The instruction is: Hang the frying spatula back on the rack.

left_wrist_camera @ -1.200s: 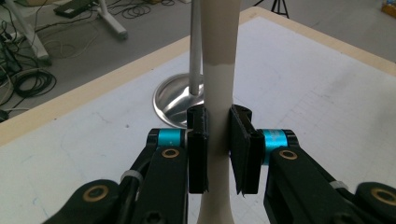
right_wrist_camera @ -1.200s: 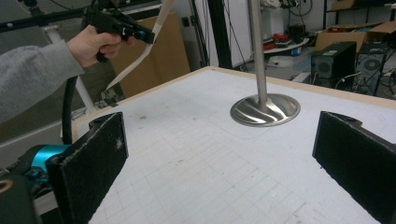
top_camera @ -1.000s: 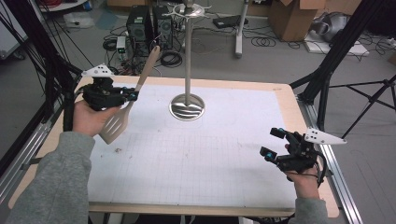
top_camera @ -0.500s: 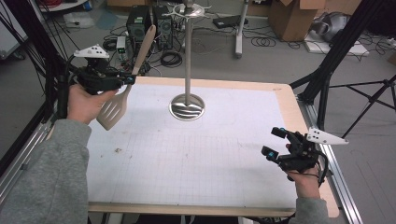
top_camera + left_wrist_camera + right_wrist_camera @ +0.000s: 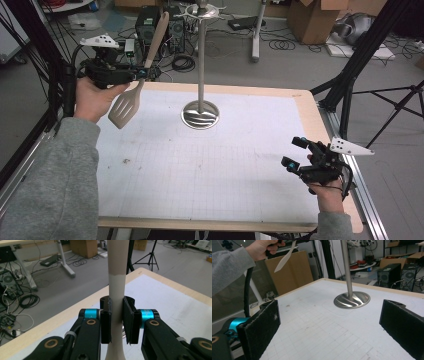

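Even, diffuse overhead light fills the room; the white table (image 5: 210,165) reads bright without blown-out patches. Shadows under objects are faint and soft. The stand's polished metal base (image 5: 200,114) carries dark and pale banded reflections. The high view is slightly soft and grainy. In the left gripper view the near jaws are a little blurred, as are the jaws in the right gripper view, where straight edges bow slightly toward the corners

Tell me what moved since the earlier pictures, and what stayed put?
The left gripper went up and toward the far edge of the table, carrying the spatula higher above it; its fingers stay clamped on the handle. The right gripper kept still at the near right with its fingers open. The metal stand did not move.
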